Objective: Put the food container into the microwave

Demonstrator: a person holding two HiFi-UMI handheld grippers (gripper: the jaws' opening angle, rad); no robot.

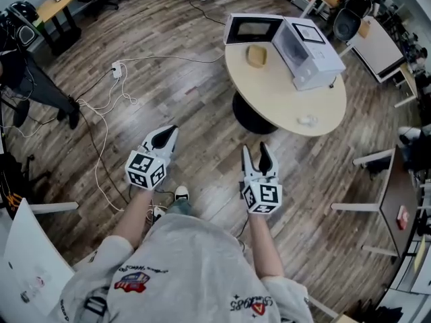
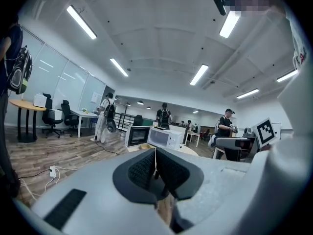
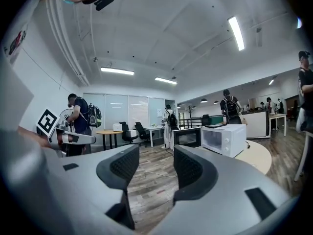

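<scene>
Wooden office floor (image 1: 188, 93), round table (image 1: 283, 106) ahead. On it, beside microwave (image 1: 310, 56), small tan food container (image 1: 256, 55): likely light, stiff, perhaps slick; best pinched across its sides. Left gripper (image 1: 170, 133) closed, empty; right gripper (image 1: 256, 150) spread, empty.

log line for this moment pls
stage: away from table | left gripper: shut, empty | right gripper: open, empty | container: on table | microwave: door open
</scene>
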